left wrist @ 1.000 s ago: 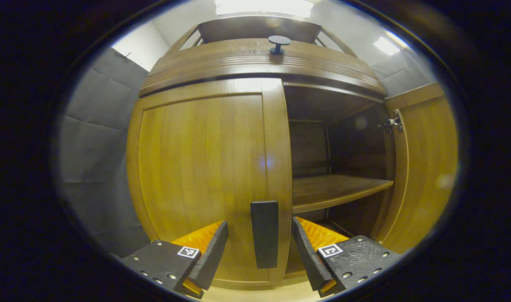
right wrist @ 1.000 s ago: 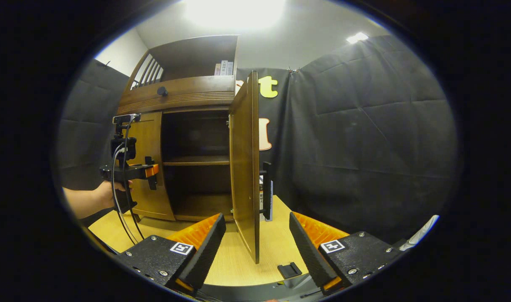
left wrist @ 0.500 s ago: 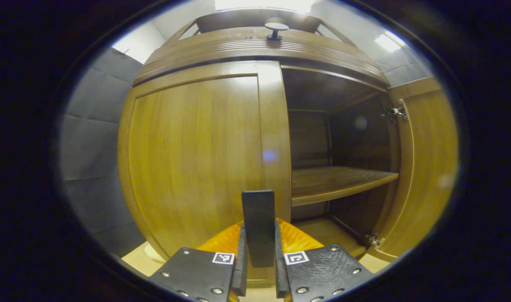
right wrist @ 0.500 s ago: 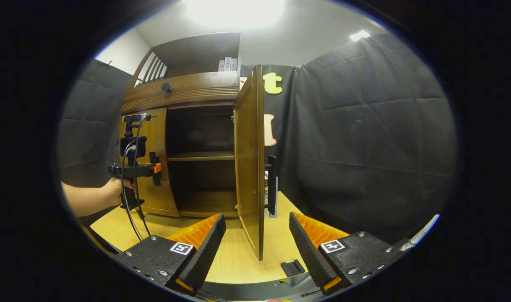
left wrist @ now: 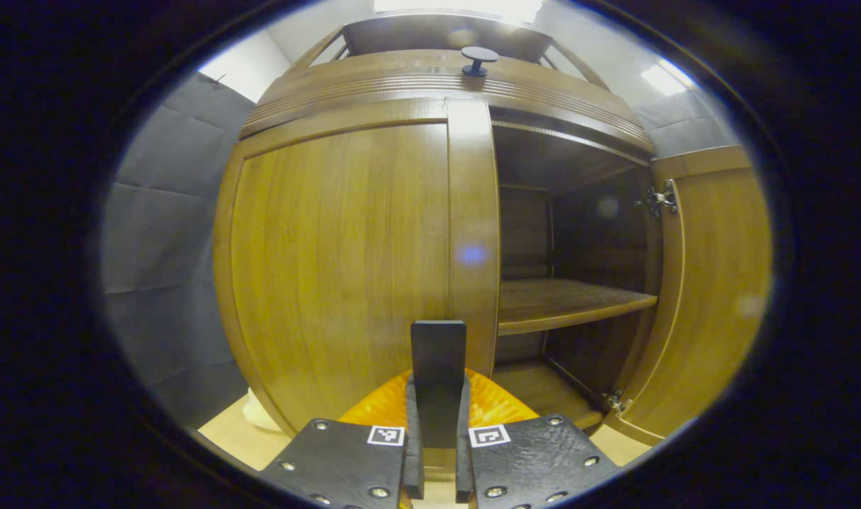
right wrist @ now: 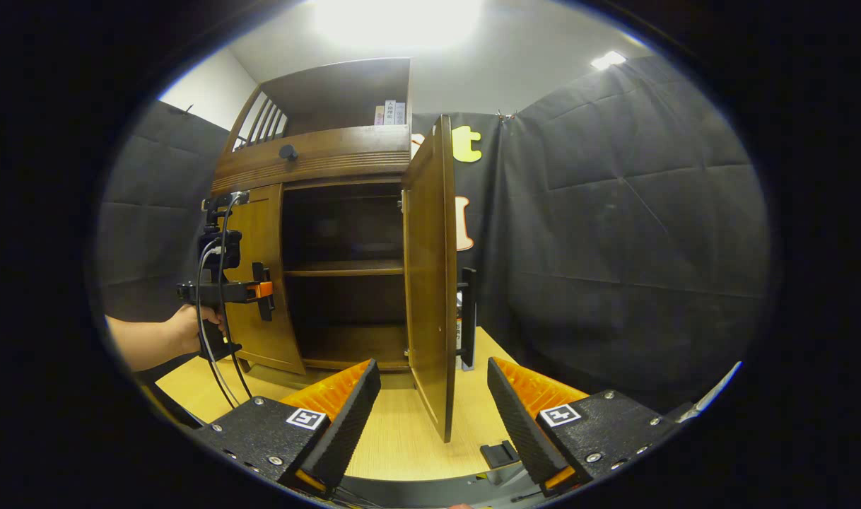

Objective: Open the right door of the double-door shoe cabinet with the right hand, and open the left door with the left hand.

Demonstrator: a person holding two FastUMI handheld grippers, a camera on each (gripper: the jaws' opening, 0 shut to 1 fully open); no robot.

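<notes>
— What do the finger mounts of the left tool (left wrist: 437,382) look like?
— Flat textured plates (left wrist: 338,463), each with a square black-and-white marker (left wrist: 386,435) and round metal screws (left wrist: 379,491). The right tool (right wrist: 433,364) has the same plates and markers.
— And the left tool seen from the right gripper view?
— A dark, slim frame with an orange block (right wrist: 262,290) at its front, a small camera (right wrist: 217,249) mounted on top, and thin black and white cables (right wrist: 215,353) looping down past the person's hand (right wrist: 183,332).

Left tongs (left wrist: 436,452) clamped tight; right tongs (right wrist: 432,424) wide apart.
</notes>
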